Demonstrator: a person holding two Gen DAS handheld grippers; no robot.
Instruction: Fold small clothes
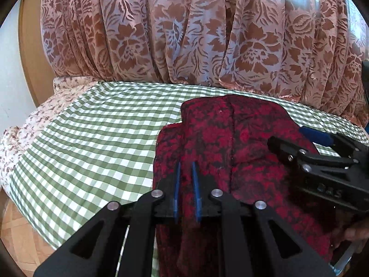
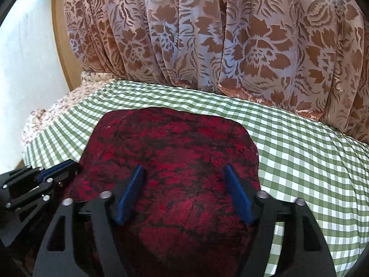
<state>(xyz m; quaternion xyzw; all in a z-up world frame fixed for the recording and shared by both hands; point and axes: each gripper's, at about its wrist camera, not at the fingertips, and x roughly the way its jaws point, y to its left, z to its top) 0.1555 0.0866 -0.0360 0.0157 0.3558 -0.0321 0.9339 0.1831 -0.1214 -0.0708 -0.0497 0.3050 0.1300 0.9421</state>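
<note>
Black-and-blue left gripper [image 1: 185, 164] over fuzzy red-black garment [image 1: 230, 143]; checked green cloth [image 1: 96, 124]

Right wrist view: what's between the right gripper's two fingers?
Only the red-and-black garment, spread on the green checked cloth. The right gripper stands open over it, fingers wide apart, pinching nothing.

So the surface here is a bed [image 1: 69, 106] or something padded like it, covered with a green-and-white gingham cloth [image 1: 96, 133]. A paler sheet with a small brownish floral print [image 1: 34, 120] sticks out from under the gingham along the left edge. Lying right on the checks is a red-and-black patterned garment [image 2: 170, 147], spread fairly flat with a seam or crease running down it.
</note>
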